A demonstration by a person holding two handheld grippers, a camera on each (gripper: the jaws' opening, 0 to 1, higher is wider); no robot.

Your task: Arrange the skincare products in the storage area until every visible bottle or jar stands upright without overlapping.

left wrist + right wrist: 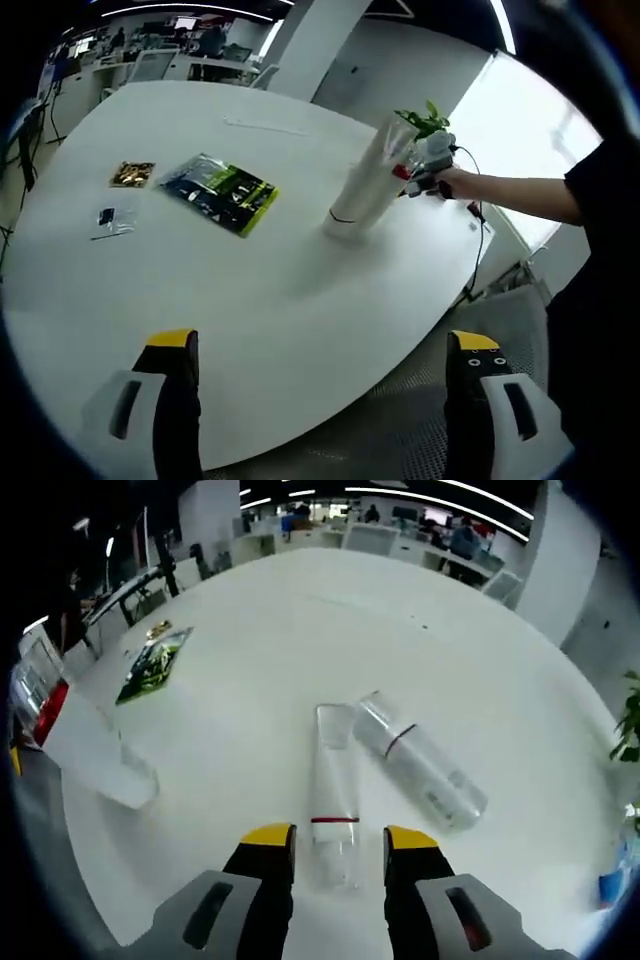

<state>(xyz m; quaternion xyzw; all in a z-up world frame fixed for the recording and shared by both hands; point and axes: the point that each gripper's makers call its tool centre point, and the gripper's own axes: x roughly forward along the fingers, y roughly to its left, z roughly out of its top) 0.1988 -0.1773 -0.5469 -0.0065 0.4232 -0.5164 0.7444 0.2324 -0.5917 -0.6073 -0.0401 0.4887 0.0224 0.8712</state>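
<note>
So far, little of the arranging looked done. In the right gripper view, the right gripper point(338, 848) had its yellow-tipped jaws set either side of the cap end of a clear tube point(333, 798) lying flat on the white table point(260, 630); whether they were pressing on it I could not tell. Just beside it, a clear bottle point(418, 764) with a red band also lay on its side, the two nearly touching at their far ends. In the left gripper view, the left gripper point(325, 375) hung wide open and empty over the table's near edge, well apart from the products. By my judgement, both items remained to be stood upright and spaced apart.
</note>
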